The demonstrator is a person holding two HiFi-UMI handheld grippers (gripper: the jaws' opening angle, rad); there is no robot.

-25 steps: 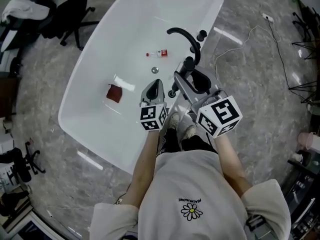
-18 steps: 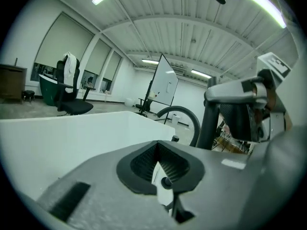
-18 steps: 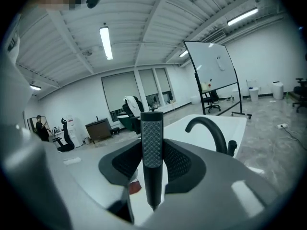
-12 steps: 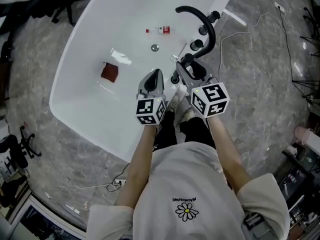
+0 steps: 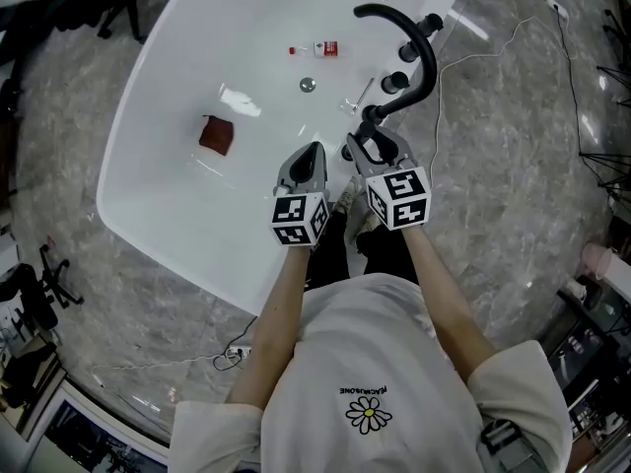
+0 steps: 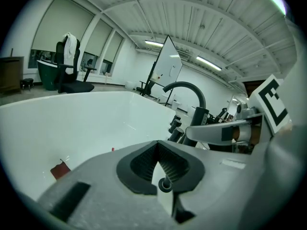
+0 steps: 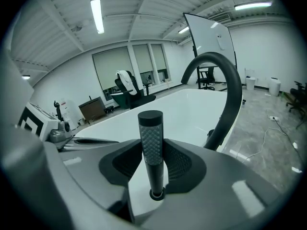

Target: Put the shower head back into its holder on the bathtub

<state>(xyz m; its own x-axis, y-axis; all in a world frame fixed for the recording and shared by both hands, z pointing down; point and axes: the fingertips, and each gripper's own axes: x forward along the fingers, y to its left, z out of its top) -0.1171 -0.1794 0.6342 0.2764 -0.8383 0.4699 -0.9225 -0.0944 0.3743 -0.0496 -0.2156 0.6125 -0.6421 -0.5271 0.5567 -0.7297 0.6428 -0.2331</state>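
A person is standing at the rim of a white bathtub [image 5: 168, 205] with a claw in each hand; the right claw [image 5: 381, 138] is grasping the black shower head [image 7: 151, 147], a slim stick with a knurled band, which is standing upright between the pads with its lower end at a dark ring [image 7: 154, 194]; whether it is fully seated there cannot be told; the black arched spout [image 5: 412, 30] is rising just beyond that claw and to its right; the left claw [image 5: 312, 150] is clenched on nothing, hanging just beside the right one over the tub's near edge; inside the tub, ahead and to the left of the left claw, a small dark-red object [image 5: 217, 134] is lying on the basin floor; straight ahead of that claw the round drain [image 5: 308, 85] is showing, and beyond it a small bottle [image 5: 320, 49] is lying with a red label, its print too small to read; the person's pale shirt [image 5: 335, 353] is showing a daisy [image 5: 370, 416] beside a line of lettering too small to make out.
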